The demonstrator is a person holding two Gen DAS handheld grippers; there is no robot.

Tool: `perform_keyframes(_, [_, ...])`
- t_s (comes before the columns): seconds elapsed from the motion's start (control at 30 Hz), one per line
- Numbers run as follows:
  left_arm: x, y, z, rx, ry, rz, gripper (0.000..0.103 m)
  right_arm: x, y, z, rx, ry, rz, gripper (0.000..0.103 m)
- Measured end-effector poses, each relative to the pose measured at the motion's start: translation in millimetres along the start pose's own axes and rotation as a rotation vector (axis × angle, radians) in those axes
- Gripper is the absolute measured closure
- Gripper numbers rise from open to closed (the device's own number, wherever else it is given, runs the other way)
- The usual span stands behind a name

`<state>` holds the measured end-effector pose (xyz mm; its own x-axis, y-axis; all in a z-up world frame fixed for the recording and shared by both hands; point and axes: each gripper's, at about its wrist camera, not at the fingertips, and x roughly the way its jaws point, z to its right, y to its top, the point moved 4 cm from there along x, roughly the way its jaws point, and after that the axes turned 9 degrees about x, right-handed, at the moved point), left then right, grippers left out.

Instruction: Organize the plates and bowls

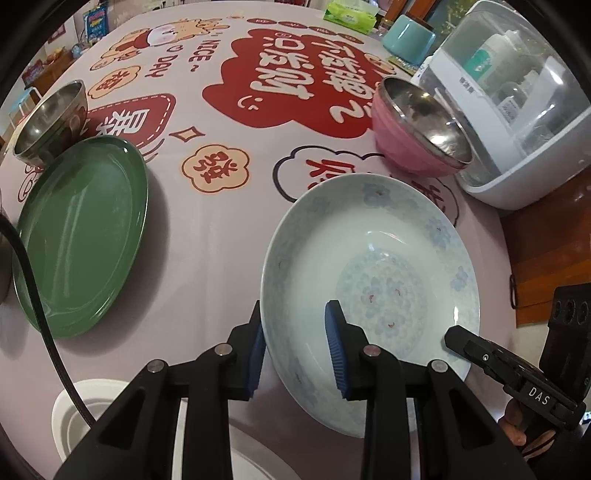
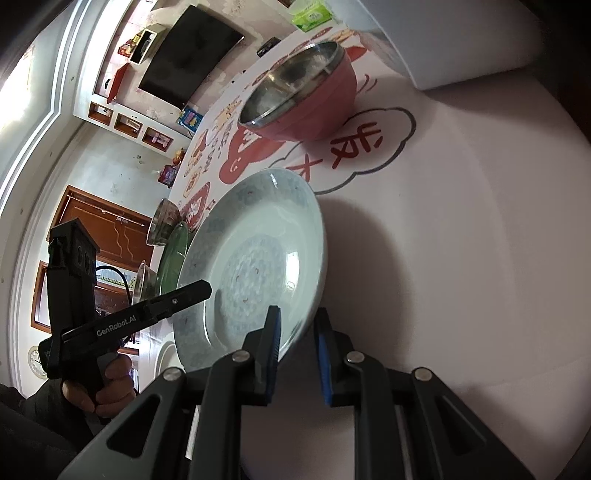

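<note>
- Both grippers are on the pale blue floral plate [image 1: 373, 266] at the near edge of the table, one from each side.
- The left gripper [image 1: 297, 347] straddles the plate's near-left rim: the outer blue pad sits against the underside, the inner pad [image 1: 334, 347] over the plate's inner face. The pads stand only a little apart, but whether both press on the rim I cannot tell.
- From the right wrist view, the right gripper [image 2: 297, 349] has its jaws drawn close on the plate's opposite rim, one finger inside, one outside, and it looks clamped there.
- The plate tilts, its far rim up off the printed tablecloth [image 1: 221, 229], with a dark shadow beneath it in the right wrist view.
- Behind the plate, well apart from it, stands a pink bowl [image 1: 413, 140] with a steel lining, upright on the cloth.
- Off to the left lies a green plate [image 1: 81, 236], flat on the table, and a steel bowl [image 1: 51, 122] sits just beyond it, close against its far edge.
- A white appliance with a clear dome [image 1: 517, 110] stands at the right, near the pink bowl.
- A teal cup [image 1: 408, 38] and a green tissue pack [image 1: 351, 14] sit at the far side of the table.
- A hand [image 2: 99, 387] grips the left gripper's handle, seen in the right wrist view.
</note>
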<state>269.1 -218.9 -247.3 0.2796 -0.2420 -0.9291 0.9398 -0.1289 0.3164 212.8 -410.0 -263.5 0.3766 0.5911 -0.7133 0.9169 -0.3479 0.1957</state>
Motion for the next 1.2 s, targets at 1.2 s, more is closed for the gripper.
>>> perform_keyframes(1.2, [-118.6,-109.8,-12.0,-0.145,0.027,0.207,0.074,-47.8,-56.4,-81.0,-0.329,0.067,0.046,0.086])
